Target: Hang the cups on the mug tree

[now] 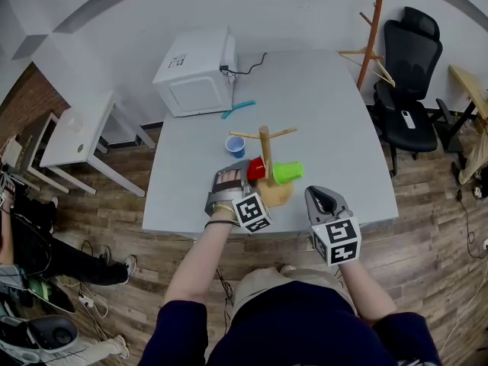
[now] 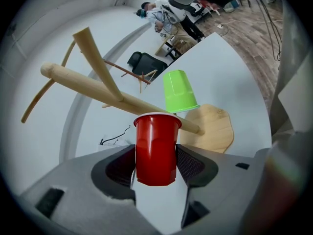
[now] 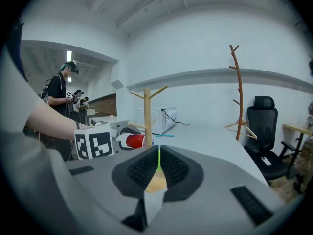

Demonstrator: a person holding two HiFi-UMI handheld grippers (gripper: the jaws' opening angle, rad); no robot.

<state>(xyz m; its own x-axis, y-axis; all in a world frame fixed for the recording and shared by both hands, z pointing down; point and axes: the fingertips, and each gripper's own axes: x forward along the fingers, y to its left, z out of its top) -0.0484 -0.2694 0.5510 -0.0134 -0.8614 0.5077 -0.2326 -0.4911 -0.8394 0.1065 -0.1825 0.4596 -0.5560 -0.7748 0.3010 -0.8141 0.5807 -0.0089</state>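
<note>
Your left gripper (image 2: 155,164) grasps the red cup (image 2: 155,143) by its sides, just beside the mug tree's (image 1: 264,148) post. The green cup (image 1: 287,172) sits on a peg of the tree. The blue cup (image 1: 235,146) stands on the table (image 1: 328,113) near the tree. Your right gripper (image 3: 157,173) is clenched on nothing, near the tree's base.

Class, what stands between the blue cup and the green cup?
In the head view, the mug tree's post and the red cup in the left gripper.
</note>
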